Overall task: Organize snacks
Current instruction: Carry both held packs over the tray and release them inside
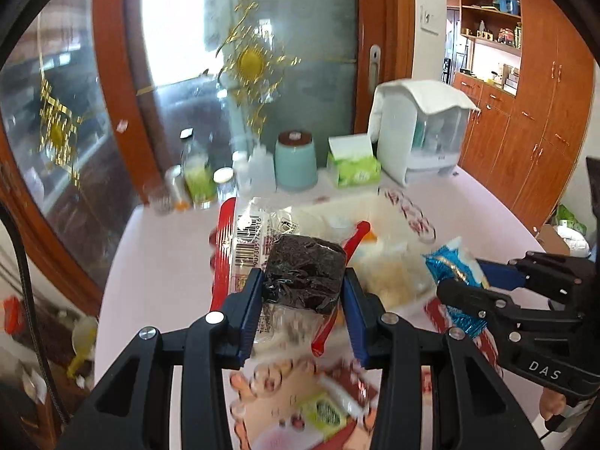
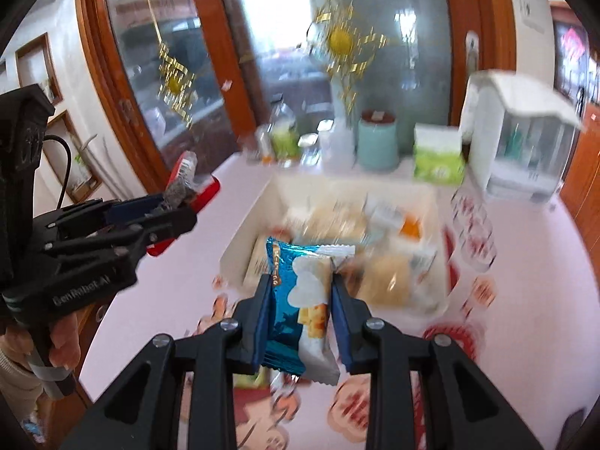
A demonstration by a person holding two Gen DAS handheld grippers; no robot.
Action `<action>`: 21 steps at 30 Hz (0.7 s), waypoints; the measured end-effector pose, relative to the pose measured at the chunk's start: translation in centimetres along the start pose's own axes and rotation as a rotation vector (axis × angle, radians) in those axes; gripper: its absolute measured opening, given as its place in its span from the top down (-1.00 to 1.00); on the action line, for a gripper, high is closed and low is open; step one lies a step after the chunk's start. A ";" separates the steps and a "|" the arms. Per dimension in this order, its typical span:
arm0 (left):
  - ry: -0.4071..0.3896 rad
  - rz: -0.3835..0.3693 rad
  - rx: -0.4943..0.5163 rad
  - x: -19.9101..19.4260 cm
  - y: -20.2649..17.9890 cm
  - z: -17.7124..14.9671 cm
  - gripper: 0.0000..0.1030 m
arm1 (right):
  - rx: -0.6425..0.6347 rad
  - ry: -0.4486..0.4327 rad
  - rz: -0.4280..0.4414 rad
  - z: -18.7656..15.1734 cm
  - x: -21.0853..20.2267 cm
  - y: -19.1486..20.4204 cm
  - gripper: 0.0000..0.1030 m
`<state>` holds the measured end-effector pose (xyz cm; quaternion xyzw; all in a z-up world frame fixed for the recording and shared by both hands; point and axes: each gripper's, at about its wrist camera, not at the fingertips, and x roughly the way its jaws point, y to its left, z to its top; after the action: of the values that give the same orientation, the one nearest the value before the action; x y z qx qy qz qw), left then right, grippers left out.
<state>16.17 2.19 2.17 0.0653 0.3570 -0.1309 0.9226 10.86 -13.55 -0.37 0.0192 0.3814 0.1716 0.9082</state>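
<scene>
Left claw (image 1: 303,292) holds a wrapped cake (image 1: 304,274) between its fingers, above the table (image 1: 165,262). To its right, the right claw (image 2: 300,311) grips a snack packet (image 2: 300,300), also clear of the table. Beyond and below both claws an open box (image 2: 243,240) sits on the table, with several wrapped snacks lying in it. Behind the box, along the table's far edge, stand from left to right: bottles and jars (image 1: 198,180), a lidded canister (image 1: 295,161), a tissue pack (image 1: 352,168) and a covered rack (image 1: 416,127). A glazed door (image 1: 262,37) rises behind the table.

Teal canister (image 1: 296,161), green tissue box (image 1: 354,170).
</scene>
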 end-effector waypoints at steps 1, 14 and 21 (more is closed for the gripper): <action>-0.002 0.002 0.004 0.5 -0.3 1.0 0.24 | 0.001 -0.011 -0.011 0.8 0.0 -0.3 0.42; 0.162 0.147 -0.054 11.4 0.6 5.2 -0.68 | 0.077 0.071 -0.095 8.4 7.5 -6.9 0.13; 0.225 0.175 -0.040 12.7 1.5 1.9 -0.69 | 0.122 0.123 -0.066 5.4 10.0 -7.8 -0.04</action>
<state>26.88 0.73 -4.95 0.0921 0.4539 -0.0344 0.8856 23.47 -17.10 -4.72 0.0513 0.4467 0.1189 0.8853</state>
